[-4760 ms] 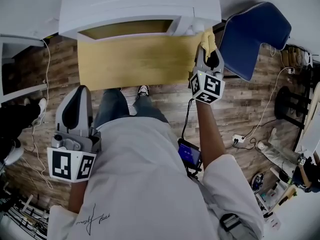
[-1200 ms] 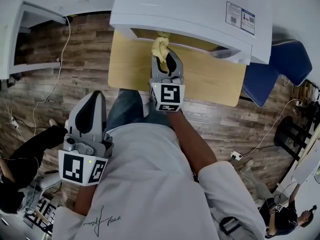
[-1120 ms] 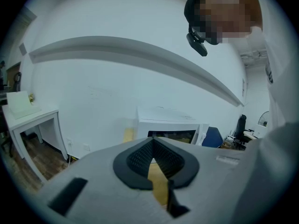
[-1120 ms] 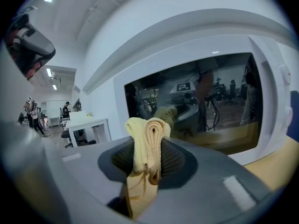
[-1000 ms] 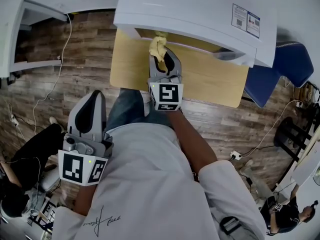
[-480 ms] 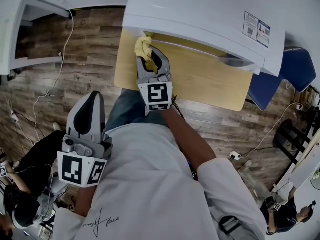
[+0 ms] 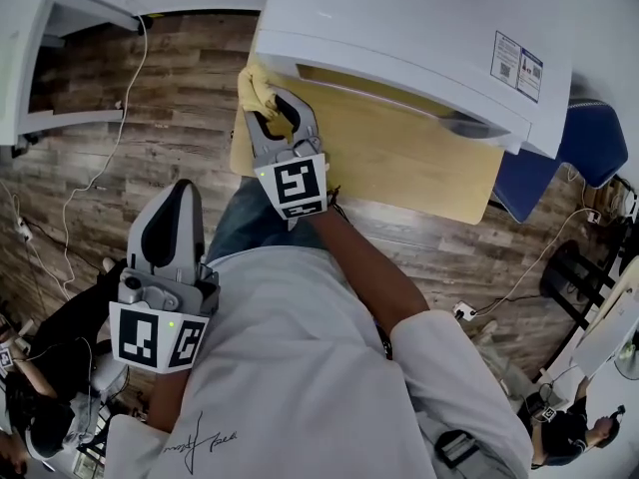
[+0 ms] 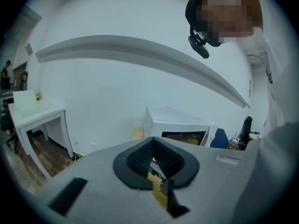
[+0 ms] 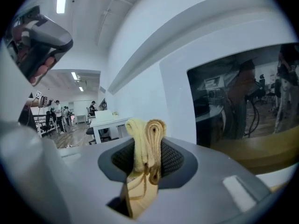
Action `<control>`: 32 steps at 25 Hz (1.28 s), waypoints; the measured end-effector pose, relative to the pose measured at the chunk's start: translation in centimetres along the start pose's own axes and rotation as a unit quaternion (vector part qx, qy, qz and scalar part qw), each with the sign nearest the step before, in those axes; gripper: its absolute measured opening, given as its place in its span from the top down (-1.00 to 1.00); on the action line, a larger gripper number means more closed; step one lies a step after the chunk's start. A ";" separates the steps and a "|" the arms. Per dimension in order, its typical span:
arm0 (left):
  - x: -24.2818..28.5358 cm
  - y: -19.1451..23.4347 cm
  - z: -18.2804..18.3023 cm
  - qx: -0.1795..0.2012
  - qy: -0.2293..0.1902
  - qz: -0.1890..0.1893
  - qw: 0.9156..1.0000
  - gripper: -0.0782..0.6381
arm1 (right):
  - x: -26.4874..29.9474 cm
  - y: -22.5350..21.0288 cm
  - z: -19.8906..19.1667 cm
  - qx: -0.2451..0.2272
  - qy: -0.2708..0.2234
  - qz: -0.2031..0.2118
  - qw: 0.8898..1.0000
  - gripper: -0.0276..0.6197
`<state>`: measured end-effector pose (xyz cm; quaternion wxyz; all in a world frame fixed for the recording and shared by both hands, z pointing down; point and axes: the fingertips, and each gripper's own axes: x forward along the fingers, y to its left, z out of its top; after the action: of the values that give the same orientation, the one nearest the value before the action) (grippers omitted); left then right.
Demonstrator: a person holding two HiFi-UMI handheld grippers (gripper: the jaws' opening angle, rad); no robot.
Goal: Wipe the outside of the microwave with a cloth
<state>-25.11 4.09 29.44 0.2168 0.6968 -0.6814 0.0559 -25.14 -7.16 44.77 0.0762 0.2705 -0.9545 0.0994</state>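
The white microwave (image 7: 399, 38) is standing on the far part of the wooden desk (image 7: 419, 163). Its front is facing the person, and the bare near strip of the desk is showing below it. The right tongs (image 7: 270, 116) are reaching forward over the desk's left edge, toward the microwave's front left corner. In the right gripper view their jaws are clamping a bunched yellow cloth (image 9: 145, 141). The folded cloth is sticking up past the jaw tips, and more of it is hanging down between the pads. The cloth is lying just beside the white front panel left of the dark window. From the head view it is meeting the microwave's lower front edge at that left corner, though I cannot tell whether it is pressing on the surface. The left tongs (image 7: 172, 206) are hanging well back from the desk, beside the person's left leg and above the wood floor (image 7: 170, 98), pointing toward the microwave. Their jaws are meeting at the tips with nothing between them.
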 end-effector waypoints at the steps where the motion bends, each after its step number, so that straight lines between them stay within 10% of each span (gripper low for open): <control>1: 0.1 -0.1 0.1 -0.002 -0.002 -0.002 1.000 0.80 | -0.4 0.1 0.3 -0.004 0.000 0.005 1.000 0.55; 17: 2.4 -8.3 -1.9 0.018 0.005 -0.078 0.997 0.80 | -17.7 -11.9 -2.7 0.014 0.045 -0.126 0.991 0.53; 32: 3.1 -11.4 -2.7 0.046 0.022 -0.066 0.996 0.80 | -33.0 -28.0 -3.1 0.060 -0.003 -0.357 0.932 0.52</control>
<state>-13.17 2.04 30.45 0.2028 0.7483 -0.6254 0.0882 17.83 -13.24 45.35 0.0880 0.5981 -0.7872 0.1216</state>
